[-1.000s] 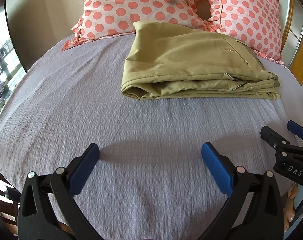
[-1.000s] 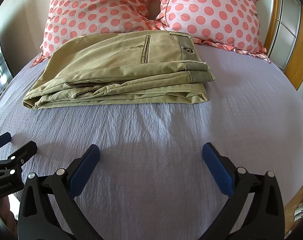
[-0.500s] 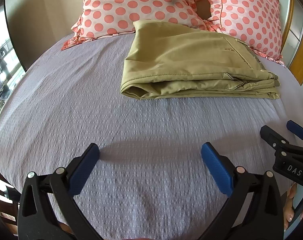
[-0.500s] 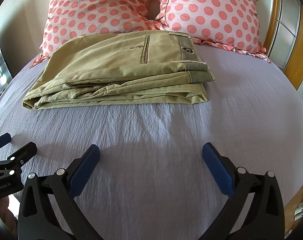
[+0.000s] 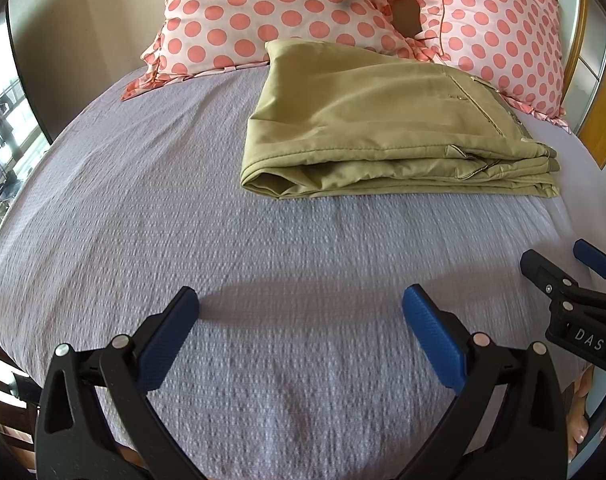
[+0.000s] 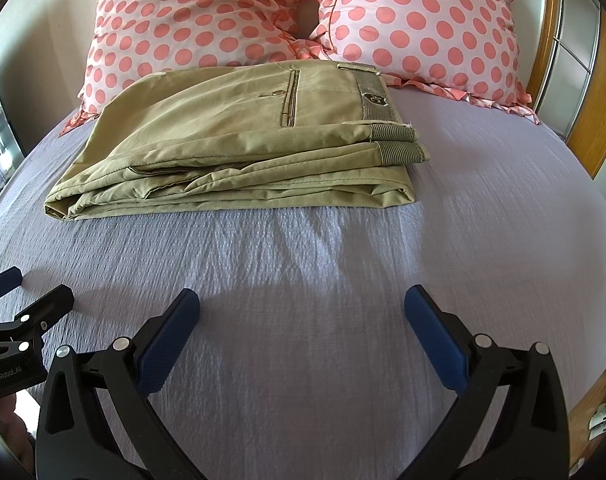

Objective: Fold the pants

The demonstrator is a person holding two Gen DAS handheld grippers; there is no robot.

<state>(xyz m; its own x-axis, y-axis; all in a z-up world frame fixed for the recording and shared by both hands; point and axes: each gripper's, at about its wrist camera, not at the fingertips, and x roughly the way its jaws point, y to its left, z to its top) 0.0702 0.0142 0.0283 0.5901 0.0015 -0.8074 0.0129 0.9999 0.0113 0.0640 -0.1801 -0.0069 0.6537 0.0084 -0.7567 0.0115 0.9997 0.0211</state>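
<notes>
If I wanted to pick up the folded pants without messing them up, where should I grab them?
Probably by the rounded fold on the left end of the pants, coming in low from that side. There the layers wrap together, so one pinch should hold them all. The right end by the striped waistband has loose stacked edges that could slip apart. Both grippers hang open, away from the pants.

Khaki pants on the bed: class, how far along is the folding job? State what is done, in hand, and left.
Done: the khaki pants lie in a stacked, layered fold before the pillows. In hand: nothing; the left gripper and right gripper are open above the bedspread. Left: apparently nothing.
</notes>
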